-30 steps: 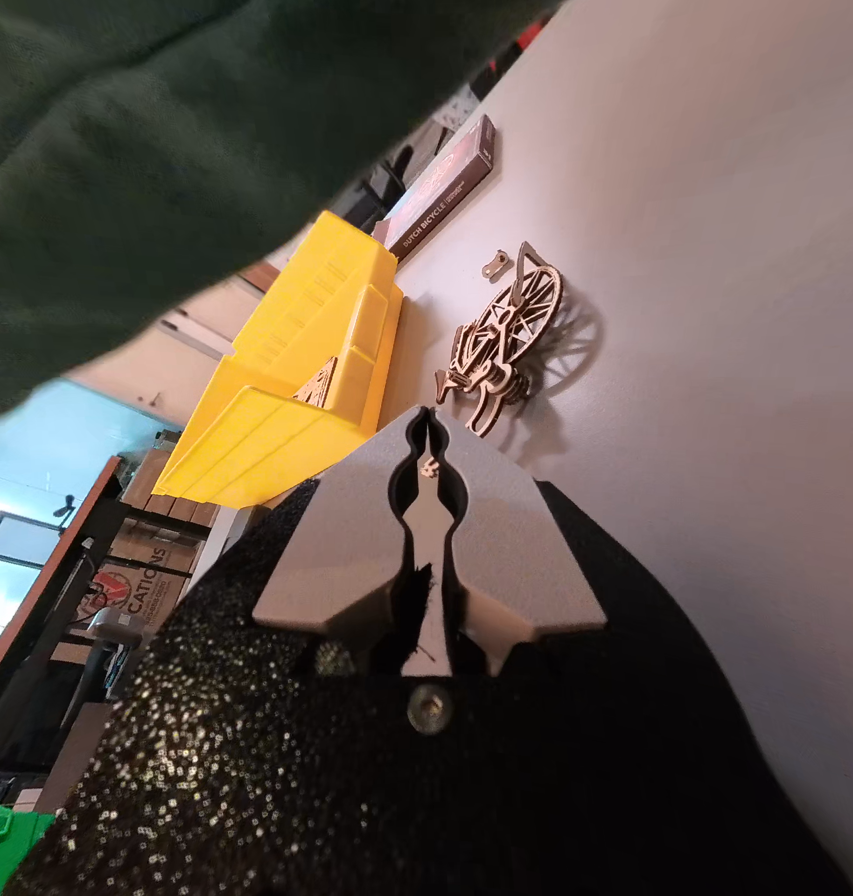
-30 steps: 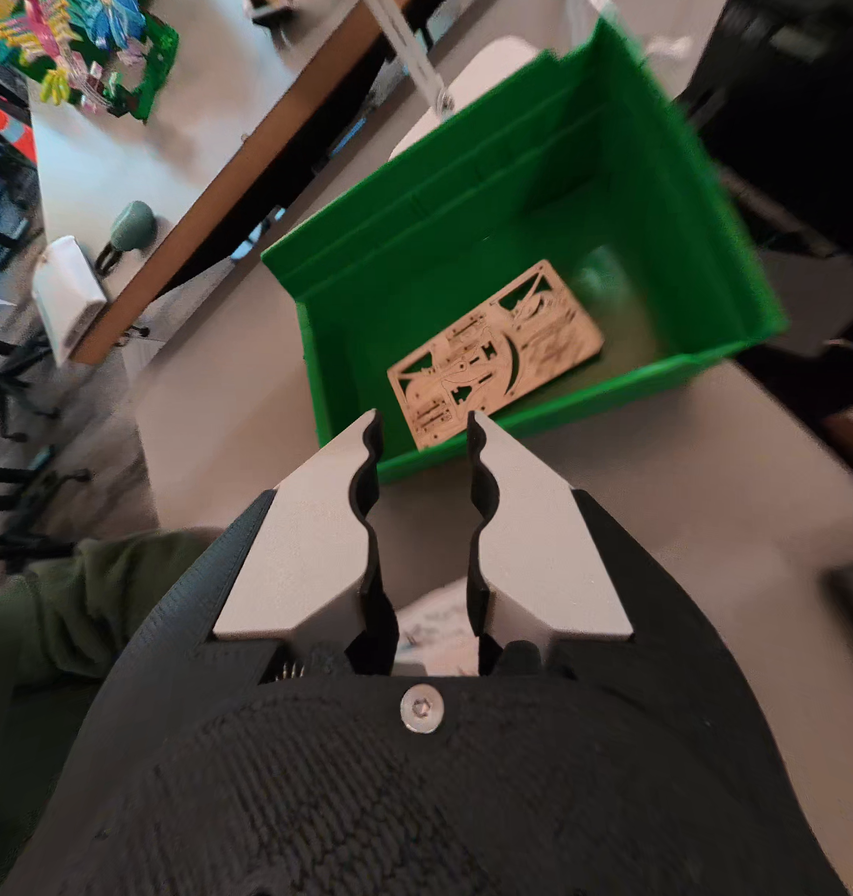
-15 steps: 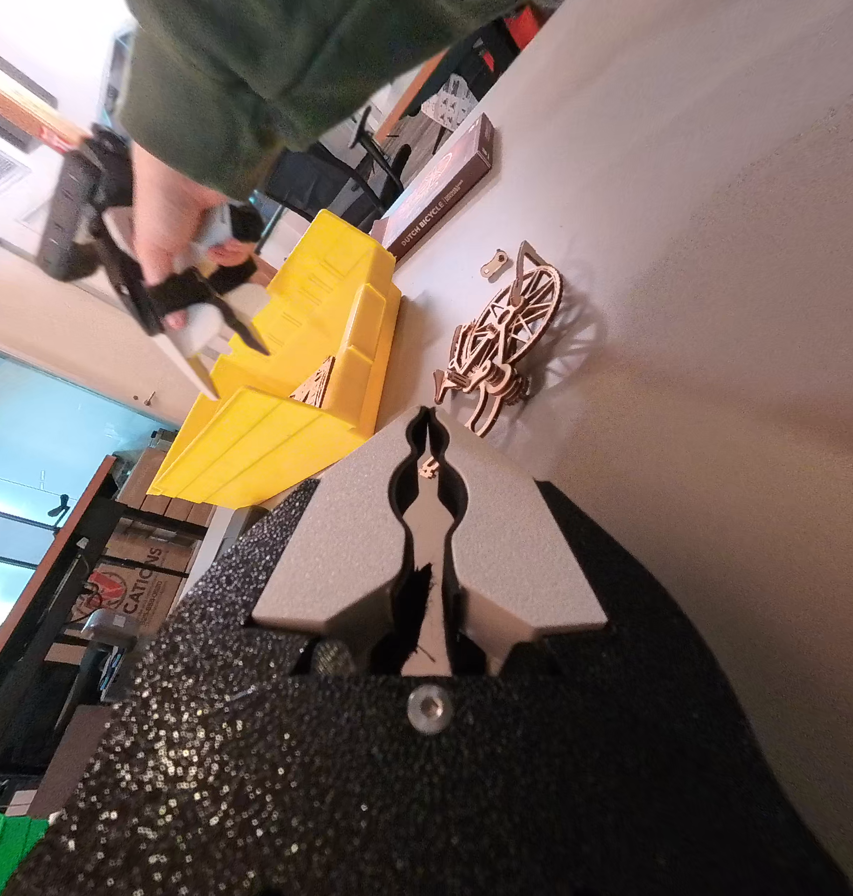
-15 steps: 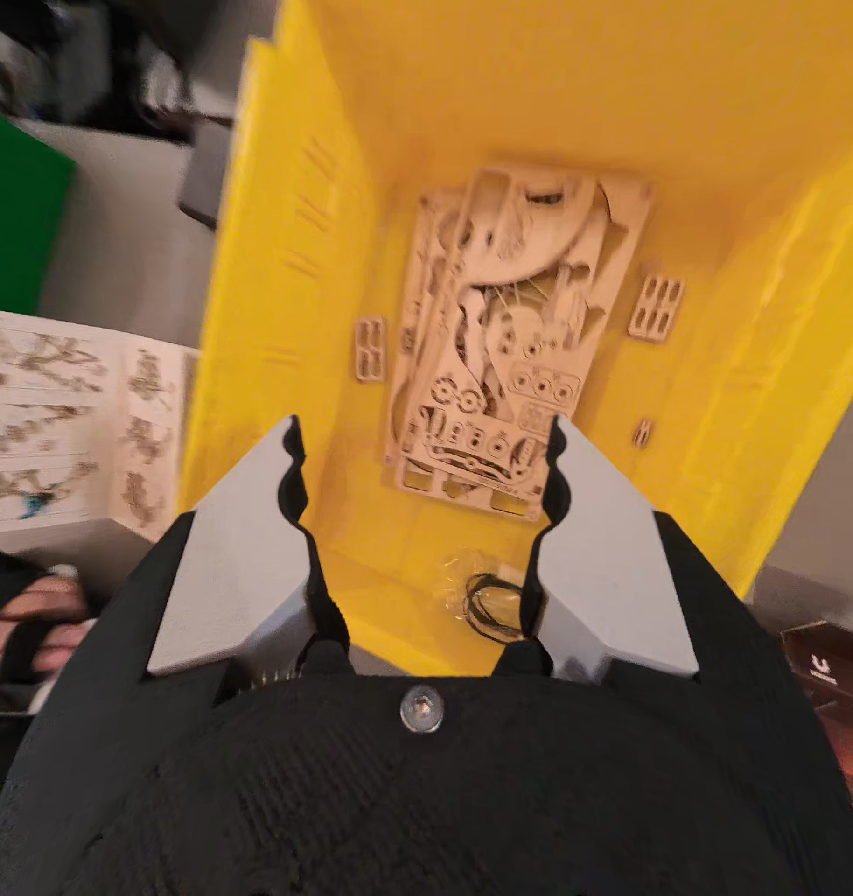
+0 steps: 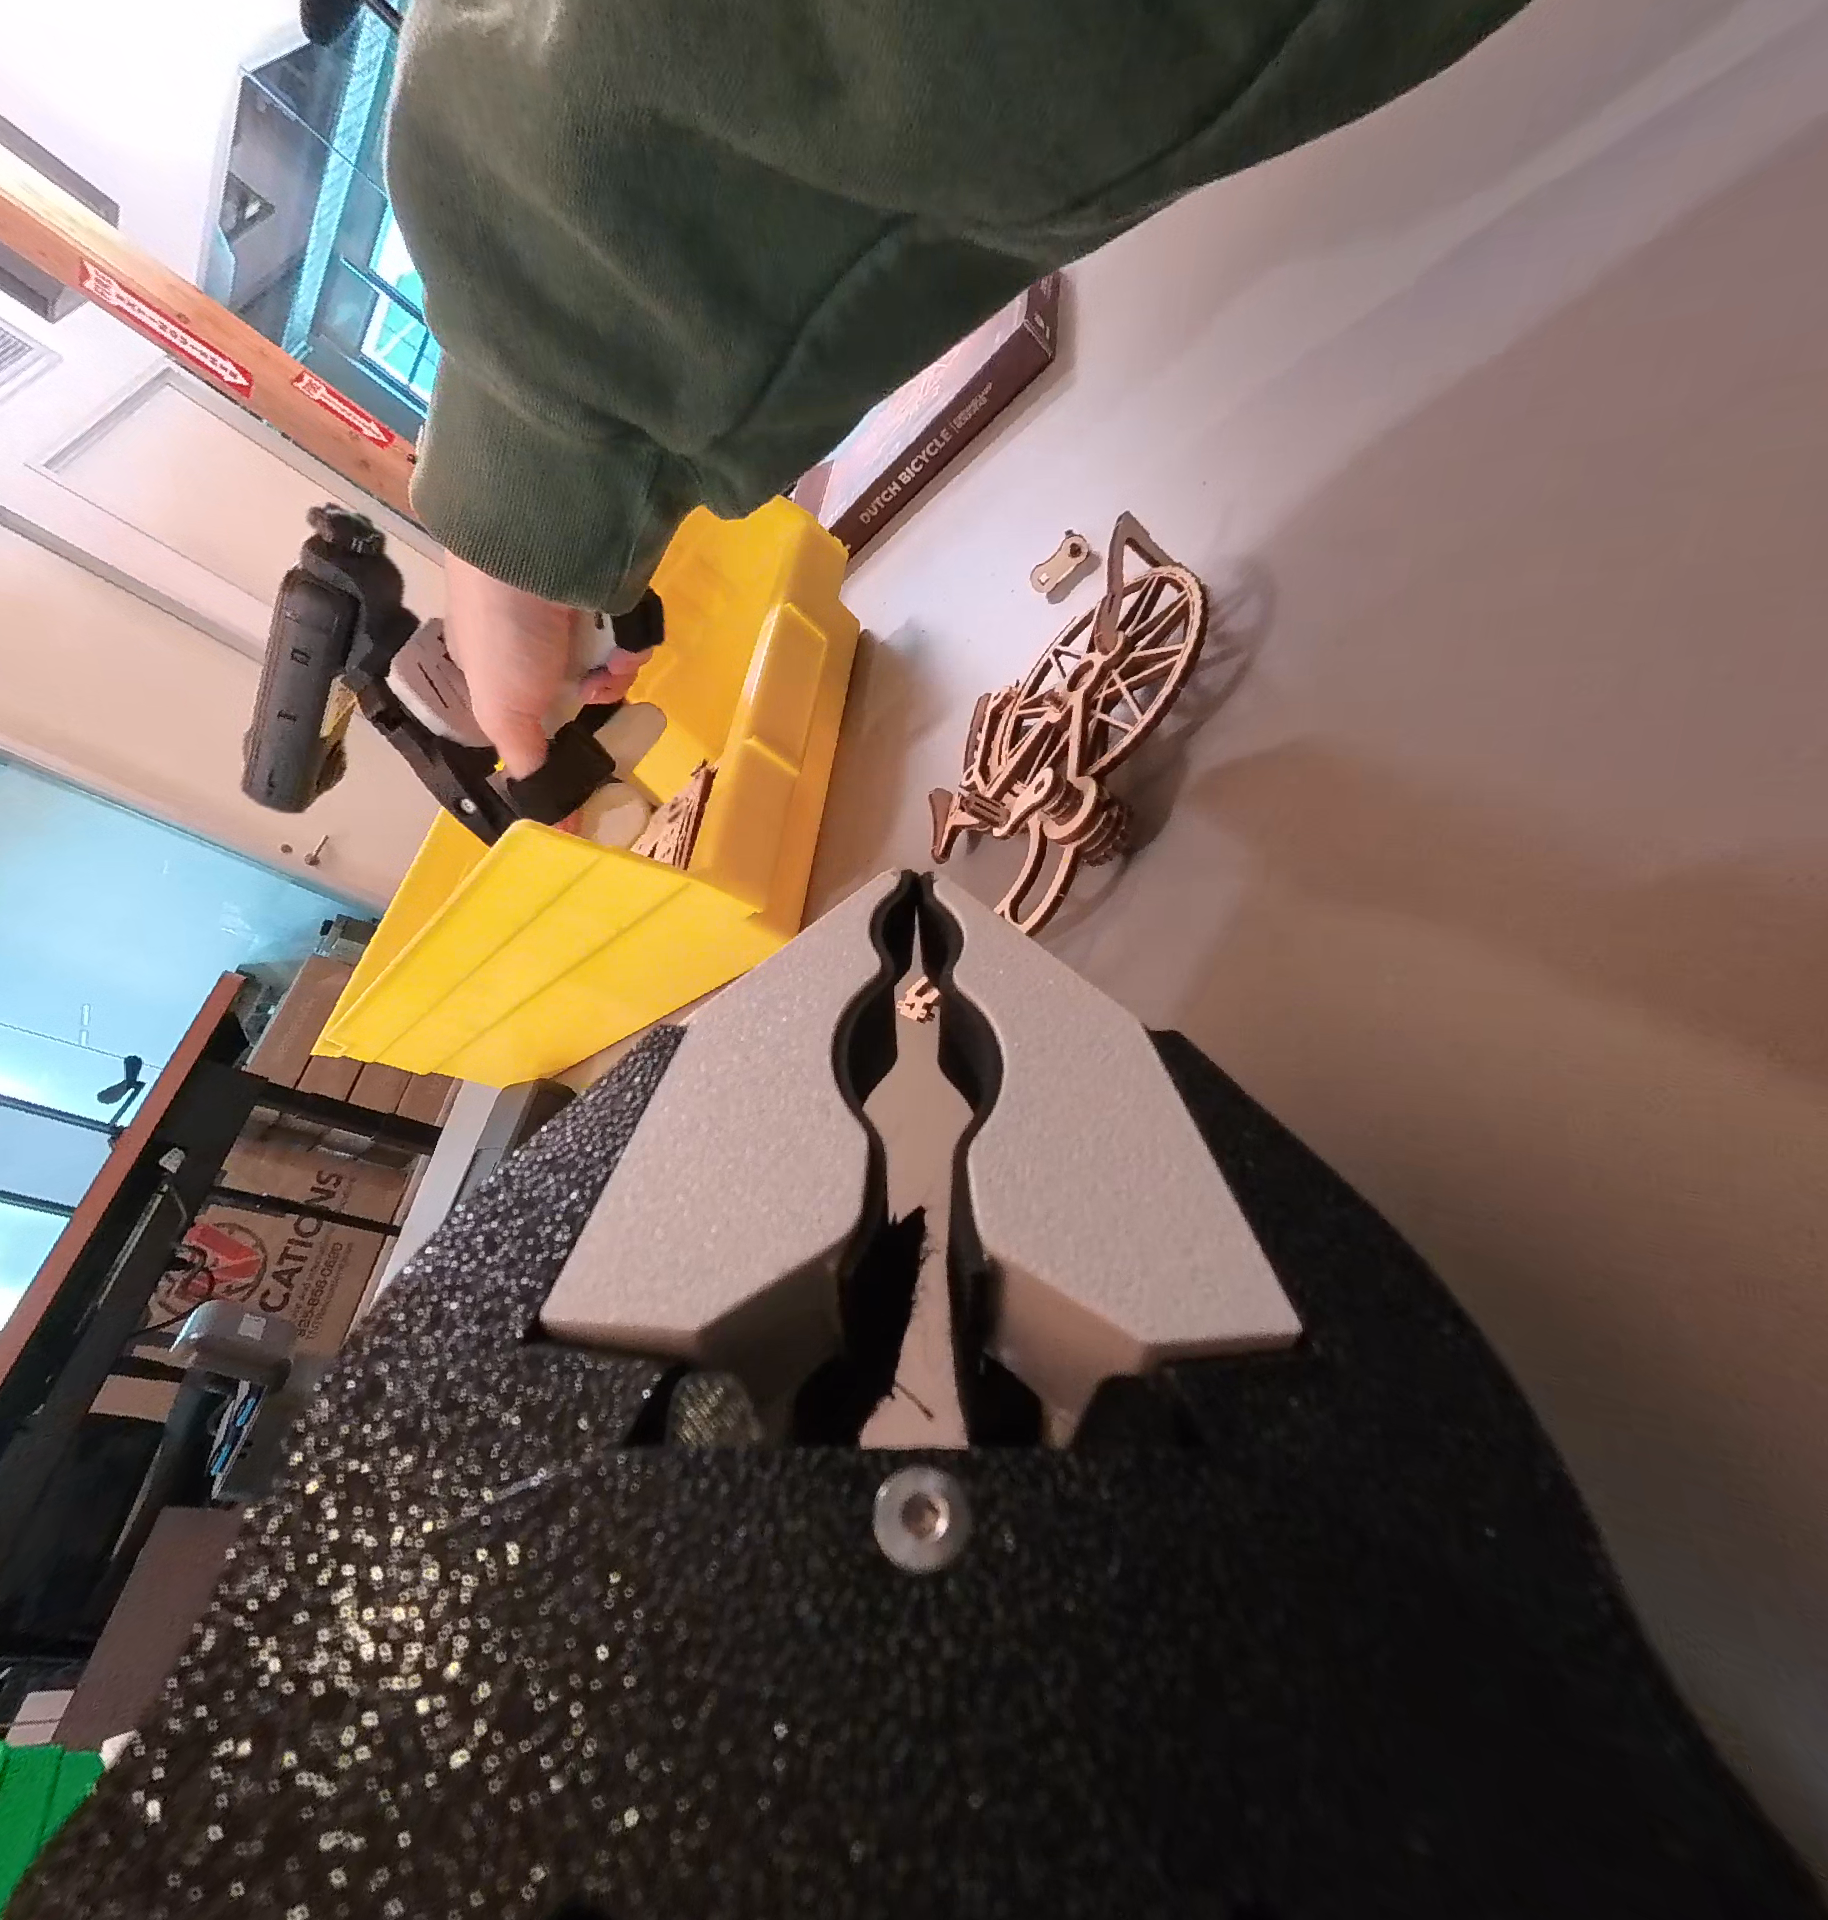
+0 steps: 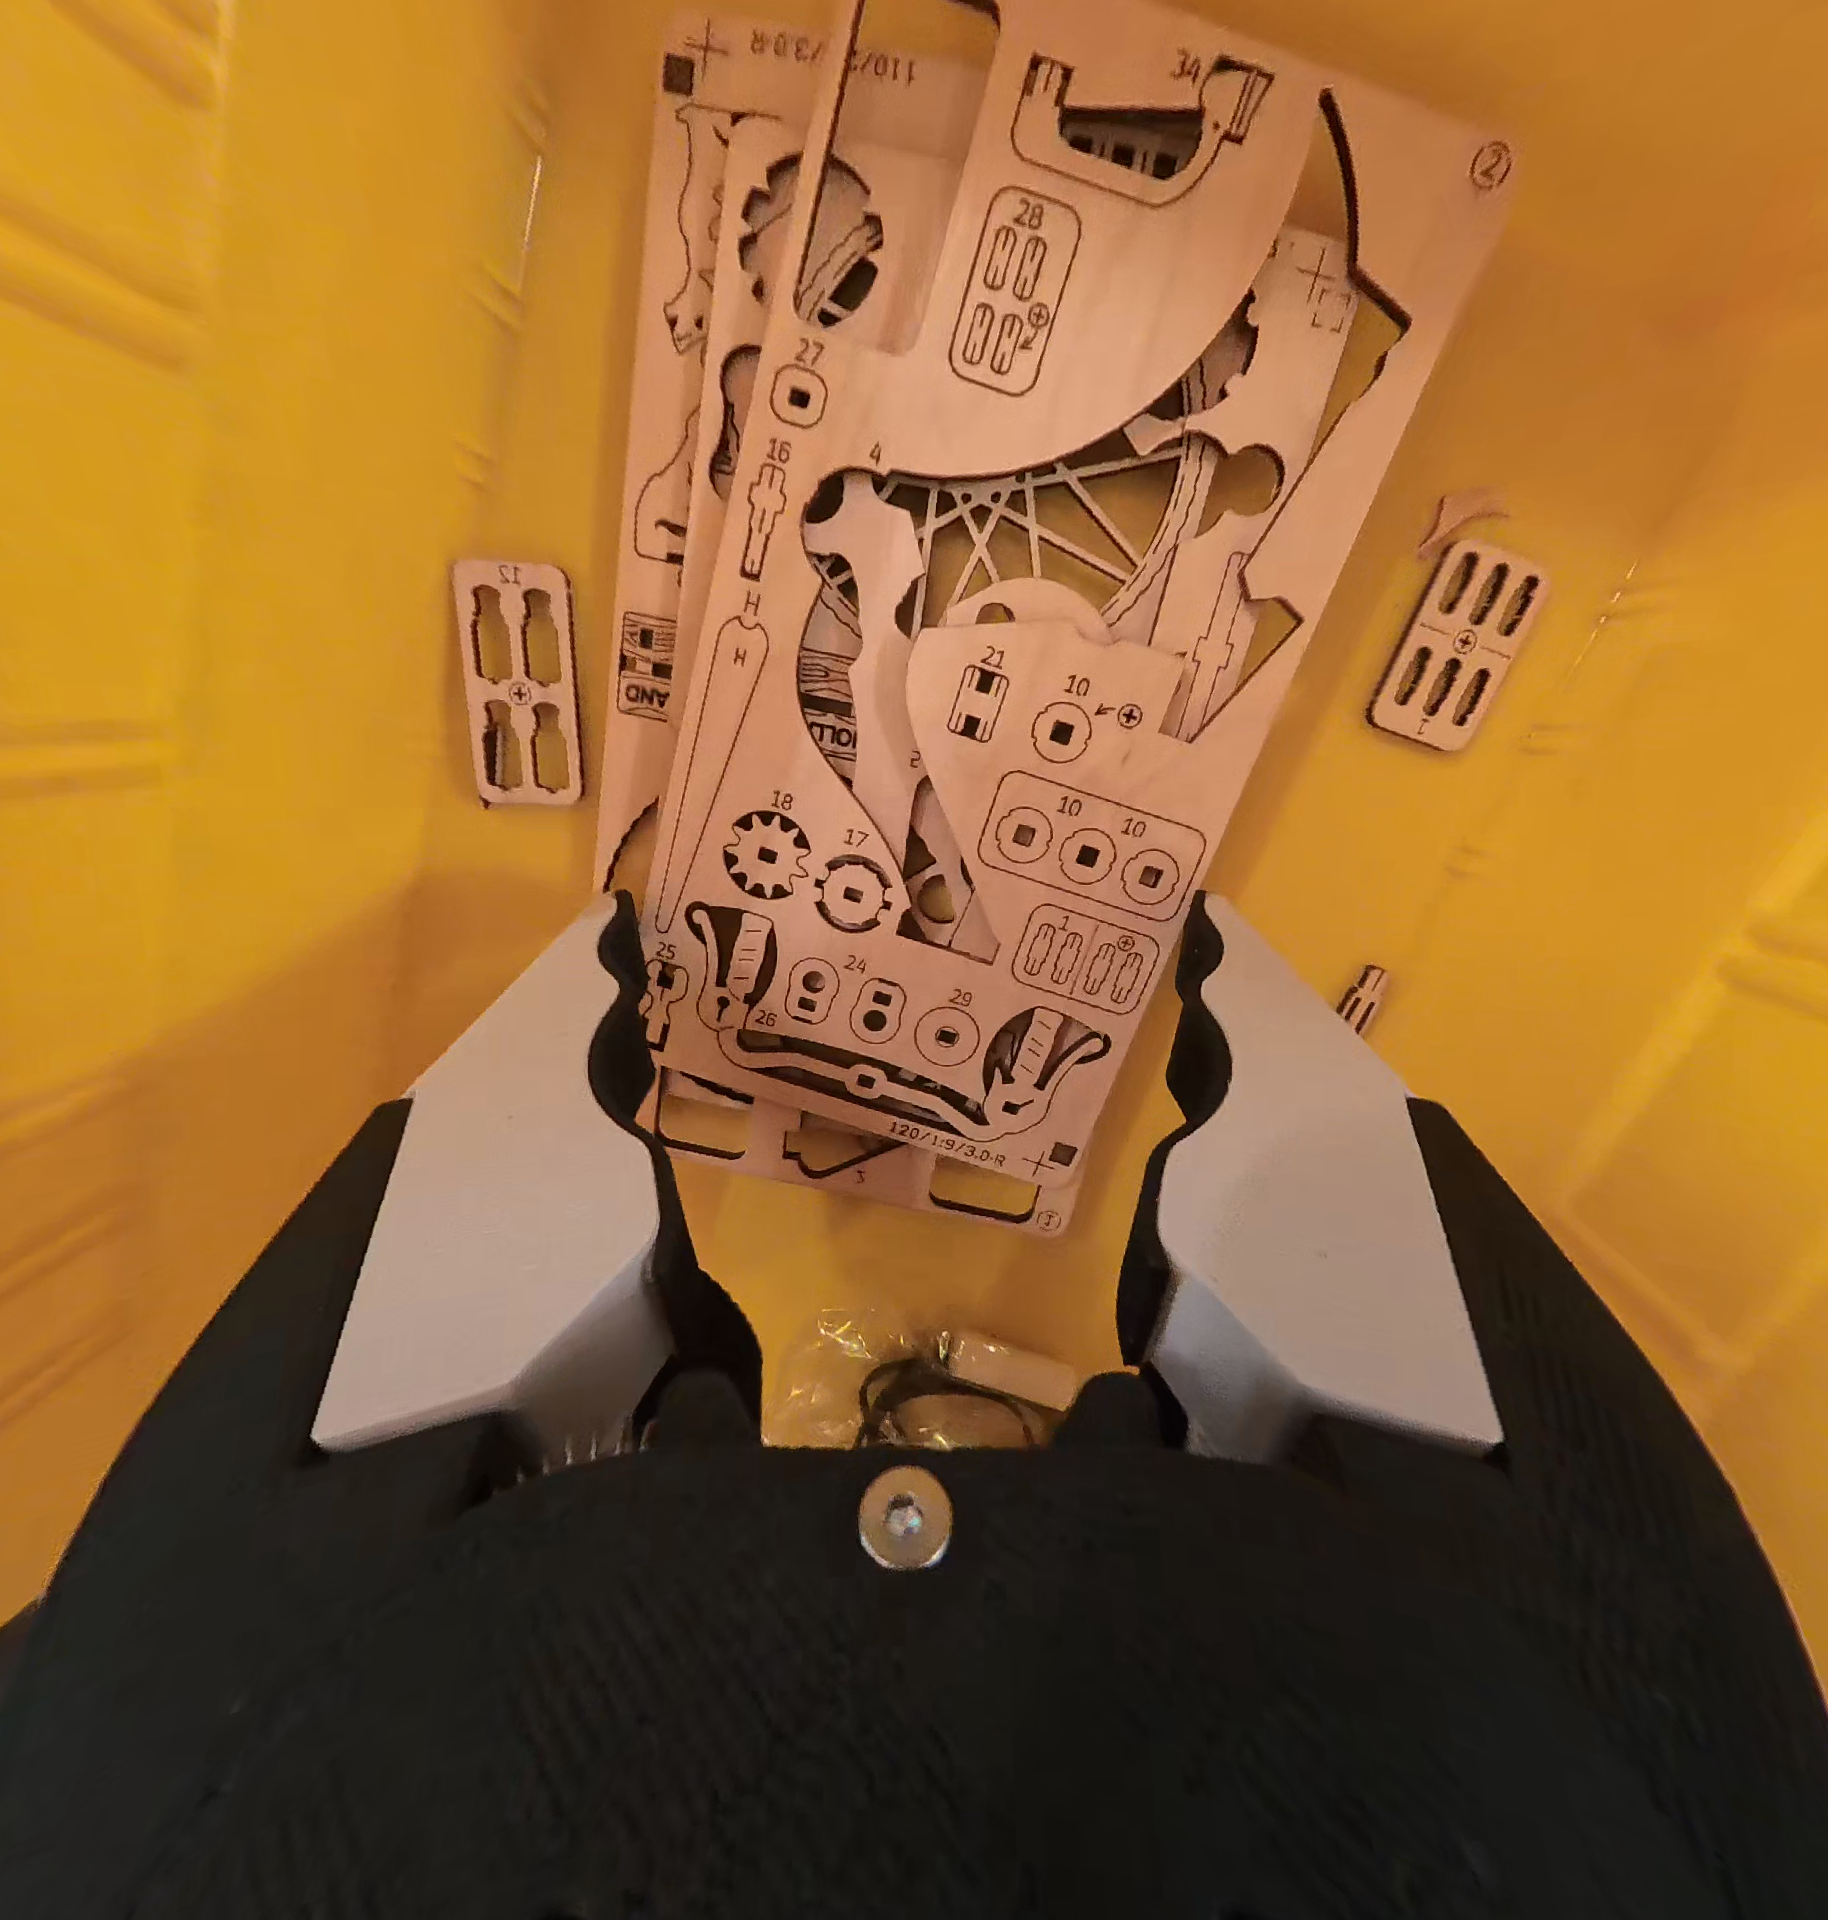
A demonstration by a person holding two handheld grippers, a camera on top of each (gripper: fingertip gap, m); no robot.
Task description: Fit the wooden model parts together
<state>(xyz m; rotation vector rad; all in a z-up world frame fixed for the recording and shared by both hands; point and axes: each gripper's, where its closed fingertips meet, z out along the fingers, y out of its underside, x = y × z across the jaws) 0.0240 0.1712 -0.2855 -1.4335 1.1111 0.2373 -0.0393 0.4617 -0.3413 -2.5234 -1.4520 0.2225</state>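
Observation:
My left gripper [image 5: 915, 894] is shut on a tiny wooden part [image 5: 920, 1003] and rests low over the grey table. Just ahead of it stands the partly built wooden wheel model [image 5: 1081, 743], with a small loose wooden link [image 5: 1061, 561] beyond. My right gripper [image 6: 910, 935] is open and empty, deep inside the yellow bin [image 6: 214, 727], just above the stacked wooden part sheets [image 6: 993, 644]. In the left wrist view a hand holds the right gripper [image 5: 577, 774] inside the yellow bin [image 5: 619, 935].
Loose cut-out frames [image 6: 520, 686] [image 6: 1455, 655], a small peg [image 6: 1362, 997] and a plastic bag with black cord [image 6: 920, 1382] lie in the bin. A brown box [image 5: 951, 416] lies behind the model. A green sleeve [image 5: 785, 208] hangs overhead. A green bin corner [image 5: 6, 1808] shows at lower left. The tips of one gripper are about 30 cm away from the tips of the other. My right tips are roughly 4 cm from the small peg [image 6: 1362, 997].
My right gripper left the green bin, swung over the yellow bin, opened wider and dropped close to the wooden sheets. My left gripper has stayed still with its part.

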